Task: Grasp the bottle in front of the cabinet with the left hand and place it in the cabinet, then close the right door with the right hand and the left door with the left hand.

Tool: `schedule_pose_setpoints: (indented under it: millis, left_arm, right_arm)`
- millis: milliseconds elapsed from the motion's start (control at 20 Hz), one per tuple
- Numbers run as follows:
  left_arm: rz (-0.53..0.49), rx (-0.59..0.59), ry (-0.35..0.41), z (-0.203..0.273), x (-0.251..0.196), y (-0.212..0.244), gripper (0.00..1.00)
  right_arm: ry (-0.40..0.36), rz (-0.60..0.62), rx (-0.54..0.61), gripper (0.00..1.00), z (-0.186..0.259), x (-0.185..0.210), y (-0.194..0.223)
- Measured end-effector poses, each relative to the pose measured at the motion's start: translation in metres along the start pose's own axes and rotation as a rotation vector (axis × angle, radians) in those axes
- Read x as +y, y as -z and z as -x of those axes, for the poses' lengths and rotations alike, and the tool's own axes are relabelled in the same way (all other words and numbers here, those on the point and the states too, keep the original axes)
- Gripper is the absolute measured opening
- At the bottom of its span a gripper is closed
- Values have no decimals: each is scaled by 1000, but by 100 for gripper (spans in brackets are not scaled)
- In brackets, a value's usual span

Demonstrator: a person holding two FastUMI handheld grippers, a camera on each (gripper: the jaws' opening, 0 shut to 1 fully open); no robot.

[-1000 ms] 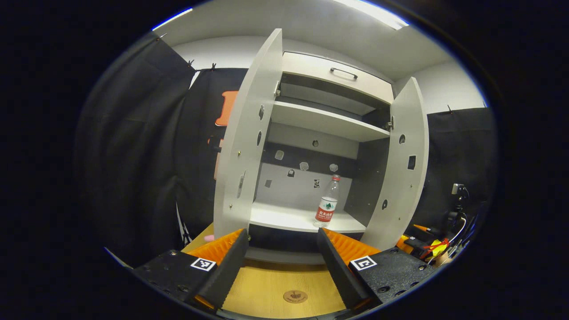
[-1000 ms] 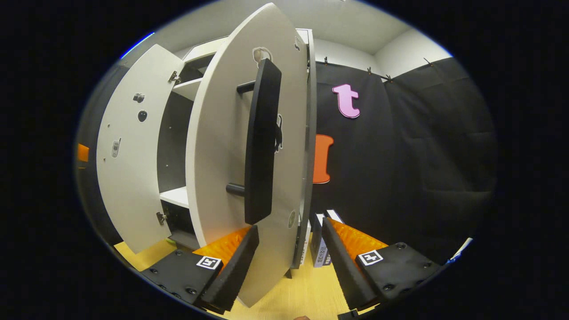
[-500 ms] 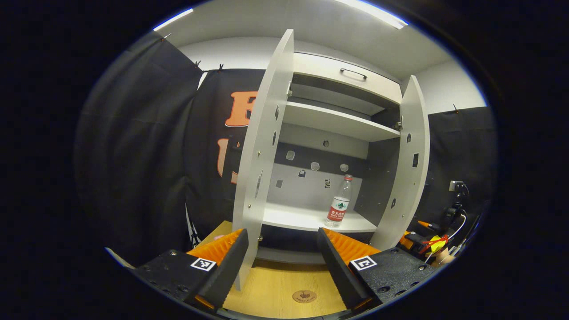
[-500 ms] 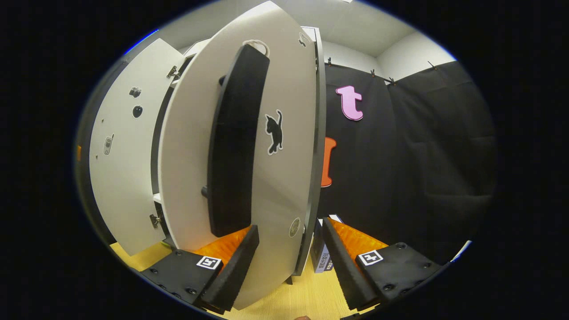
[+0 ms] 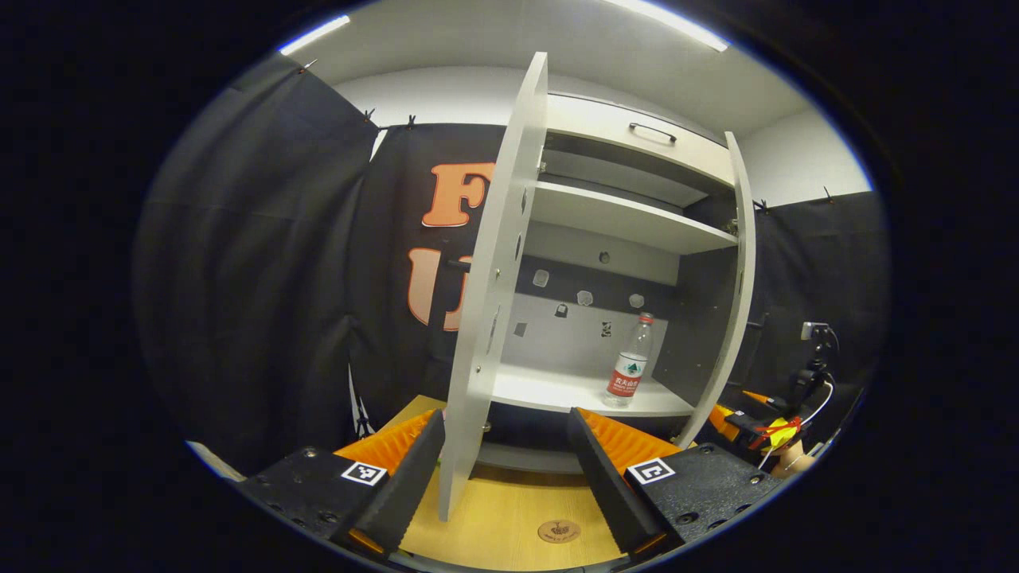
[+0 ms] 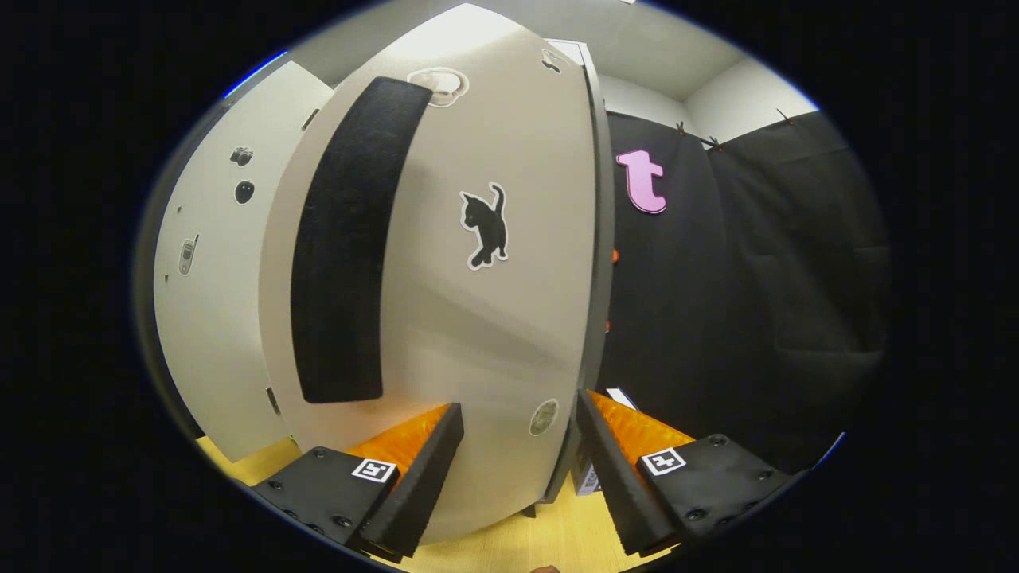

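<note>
A clear bottle [image 5: 629, 368] with a red label and red cap stands upright on the right side of the cabinet's lower shelf [image 5: 557, 390]. My left gripper [image 5: 505, 477] is open and holds nothing, well short of the cabinet. The left door [image 5: 487, 318] stands nearly edge-on just beyond its fingers. In the right gripper view, my right gripper [image 6: 513, 469] is open, close against the outer face of the right door [image 6: 486, 334]. That door carries a long black handle [image 6: 342, 247] and a cat sticker [image 6: 484, 227]. I cannot tell whether the fingers touch the door.
The white cabinet stands on a wooden tabletop [image 5: 509, 517] and has an upper shelf [image 5: 621, 223] and a top drawer [image 5: 637, 139]. The right door [image 5: 736, 294] is partly swung in. The left door's inner face [image 6: 211, 302] shows beyond the right door. Cables and small gear [image 5: 804, 390] sit at the far right.
The right door has swung further toward the cabinet, with my right gripper following its outer face. My left gripper has shifted leftward, so the left door now looks nearly edge-on.
</note>
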State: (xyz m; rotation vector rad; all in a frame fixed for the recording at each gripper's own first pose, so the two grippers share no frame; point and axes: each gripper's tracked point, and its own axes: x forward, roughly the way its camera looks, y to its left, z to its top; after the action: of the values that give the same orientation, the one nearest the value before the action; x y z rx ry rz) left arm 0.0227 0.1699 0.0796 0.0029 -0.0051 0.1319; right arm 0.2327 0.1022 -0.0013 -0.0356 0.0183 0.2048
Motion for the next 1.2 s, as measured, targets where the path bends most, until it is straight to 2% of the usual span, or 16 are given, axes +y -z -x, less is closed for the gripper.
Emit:
schedule_pose_setpoints:
  millis: [50,100,150,300,350,400,450,500,550,700,750,800,1200]
  left_arm:
    - [2,-1,-8,0,4,1,95]
    - [2,-1,-19,-1,9,1,94]
    - [1,-1,-31,0,14,1,94]
    - [4,0,-66,3,29,2,95]
    - [7,0,-74,3,34,3,95]
    - [10,1,-83,3,39,4,95]
    - [11,3,-92,2,43,5,95]
    - [12,4,-100,1,46,5,95]
    - [13,2,-105,-1,49,6,95]
    - [0,-5,-120,-3,57,7,93]
    - [-9,-6,-133,-4,62,6,93]
    - [-17,-8,-146,-4,68,6,92]
    - [-16,-2,-243,-15,107,18,95]
  right_arm:
    - [-4,5,-2,97,-7,4,-2]
    - [-8,9,-2,89,-14,9,-3]
    - [-9,13,-1,96,-22,12,-4]
    - [-3,19,-1,96,-33,16,-5]
    - [-3,20,-4,88,-33,16,-5]
    - [-2,21,-6,95,-33,16,-5]
    - [-1,20,-4,95,-34,15,-5]
    - [2,19,2,88,-37,14,-5]
    - [3,14,7,95,-39,14,-5]
    - [9,-4,16,95,-47,20,-6]
    - [12,-4,16,88,-50,21,-6]
    - [15,-1,15,95,-50,20,-6]
    - [36,11,29,95,-52,21,-6]
